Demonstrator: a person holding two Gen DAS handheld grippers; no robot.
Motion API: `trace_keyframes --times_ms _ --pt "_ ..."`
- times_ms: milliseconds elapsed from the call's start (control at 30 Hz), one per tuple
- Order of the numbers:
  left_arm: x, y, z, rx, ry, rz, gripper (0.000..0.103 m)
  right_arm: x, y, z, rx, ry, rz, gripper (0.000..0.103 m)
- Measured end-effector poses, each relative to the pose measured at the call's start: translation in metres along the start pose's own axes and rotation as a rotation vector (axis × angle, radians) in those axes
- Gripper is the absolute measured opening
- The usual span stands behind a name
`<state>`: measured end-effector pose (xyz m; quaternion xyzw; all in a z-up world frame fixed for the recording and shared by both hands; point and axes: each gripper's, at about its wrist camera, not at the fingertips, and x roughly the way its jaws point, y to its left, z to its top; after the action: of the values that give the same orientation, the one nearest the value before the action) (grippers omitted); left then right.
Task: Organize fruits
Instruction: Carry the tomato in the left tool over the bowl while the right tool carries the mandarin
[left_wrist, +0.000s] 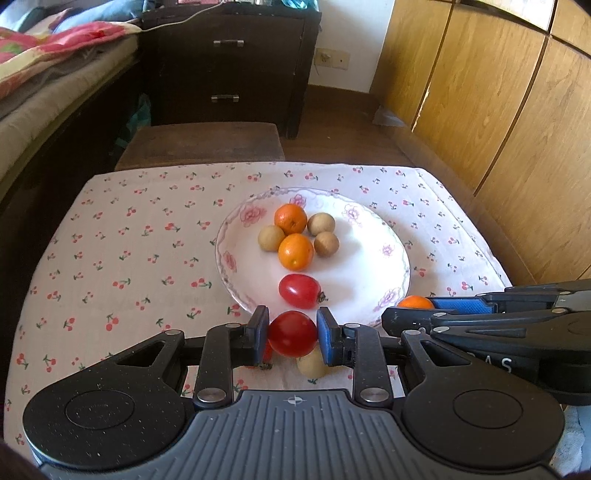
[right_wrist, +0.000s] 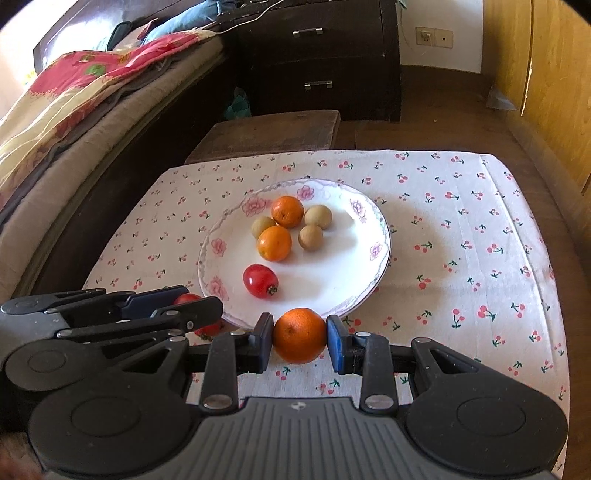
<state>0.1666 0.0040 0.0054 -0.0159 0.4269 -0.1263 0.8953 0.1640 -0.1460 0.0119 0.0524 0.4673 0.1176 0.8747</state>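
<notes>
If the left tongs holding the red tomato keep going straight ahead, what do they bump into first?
Probably the plate's near rim, just ahead of the left tongs and their tomato. If they ride high enough to clear it, the red tomato on the plate comes next. Height is hard to judge here.

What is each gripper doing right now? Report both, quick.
Left gripper: shut on a small red tomato.
Right gripper: shut on a small round orange fruit.
</notes>
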Motion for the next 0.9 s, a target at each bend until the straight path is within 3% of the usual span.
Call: trace_keyframes --times_ms 900 --pt "0.030 -0.008 0.036 0.041 -0.040 0.070 0.035 0.029 -0.012 0.031 -0.006 -0.032 -0.059 0.033"
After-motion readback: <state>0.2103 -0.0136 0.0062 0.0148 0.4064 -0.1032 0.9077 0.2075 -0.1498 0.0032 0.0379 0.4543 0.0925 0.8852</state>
